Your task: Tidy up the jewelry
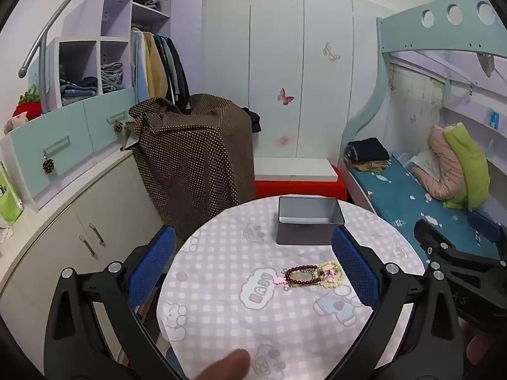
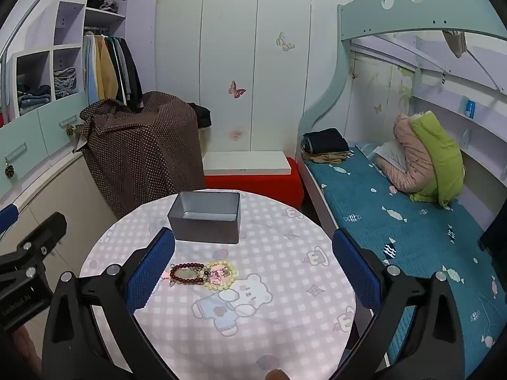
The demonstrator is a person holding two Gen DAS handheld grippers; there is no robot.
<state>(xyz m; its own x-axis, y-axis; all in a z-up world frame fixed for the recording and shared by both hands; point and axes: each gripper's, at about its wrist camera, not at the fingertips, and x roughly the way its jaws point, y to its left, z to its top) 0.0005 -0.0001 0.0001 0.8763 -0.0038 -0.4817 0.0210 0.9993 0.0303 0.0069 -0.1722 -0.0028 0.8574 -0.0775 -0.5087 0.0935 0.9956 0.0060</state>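
1. Jewelry, one small cluster, on the round table [image 2: 285, 332] with its checked bear-print cloth. Landmark for all entries: the grey tin box [image 2: 206, 218], open-topped and apparently empty, at the far side of the table.
2. Dark red bead bracelet [image 2: 187, 274], on the near side of the box, ringed round a pale oval pendant [image 2: 186, 275]. Judged light, limp along its cord, beads hard and smooth; likely to swing or slide out of a loose pinch.
3. Cream bead bracelet [image 2: 221, 275], touching the red one, same distance from the box, with a small pink charm [image 2: 218, 277] inside its loop. Same handling; the two strands may drag each other if one is lifted.
4. Suggested hold: across one arc of beads at an outer edge, pads pressing the strand to the cloth before lifting. Pendant possibly fragile; better not squeezed.
5. Left gripper [image 1: 253, 269], fingers spread wide, nothing between them, above the near side of the table from the box, cluster just inside its right pad.
6. Right gripper [image 2: 253, 269], likewise spread and empty, cluster near its left pad.
7. Status judged: nothing yet in the box.
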